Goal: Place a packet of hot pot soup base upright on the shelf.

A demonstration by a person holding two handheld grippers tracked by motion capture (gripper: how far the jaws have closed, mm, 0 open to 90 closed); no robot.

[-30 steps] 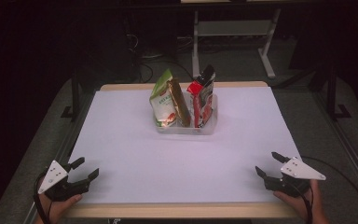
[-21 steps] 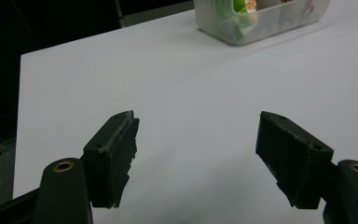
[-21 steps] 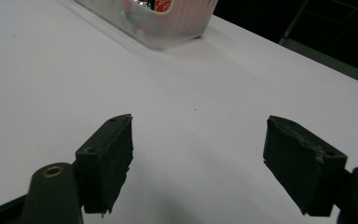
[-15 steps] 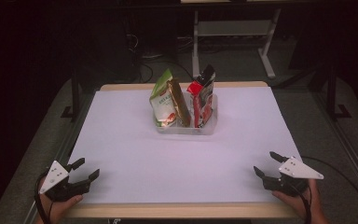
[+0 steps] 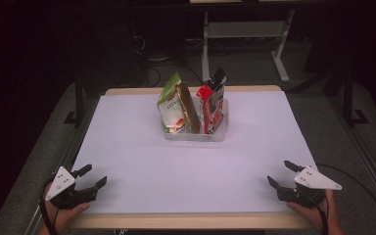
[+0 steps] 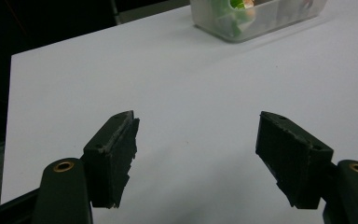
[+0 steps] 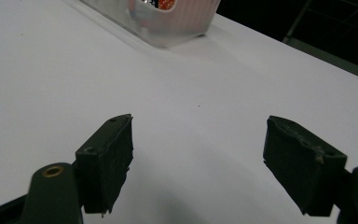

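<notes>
A clear plastic bin (image 5: 196, 133) stands on the white table top (image 5: 191, 161), toward the far middle. Upright in it are a green-and-white pouch (image 5: 170, 105), a brown packet (image 5: 188, 106) and a red-and-black packet (image 5: 212, 100). My left gripper (image 5: 92, 176) rests at the near left corner, open, nothing between its jaws. My right gripper (image 5: 281, 174) rests at the near right corner, also open and empty. In the left gripper view the bin (image 6: 256, 18) lies far ahead of the left gripper (image 6: 196, 154). In the right gripper view the bin (image 7: 168, 18) sits beyond the right gripper (image 7: 198, 161).
A wooden edge (image 5: 186, 221) borders the table's near side. A hand holds each gripper from below. Beyond the table stand a white metal frame (image 5: 245, 34) and cables on a dark floor. Wide bare white surface lies between the grippers and the bin.
</notes>
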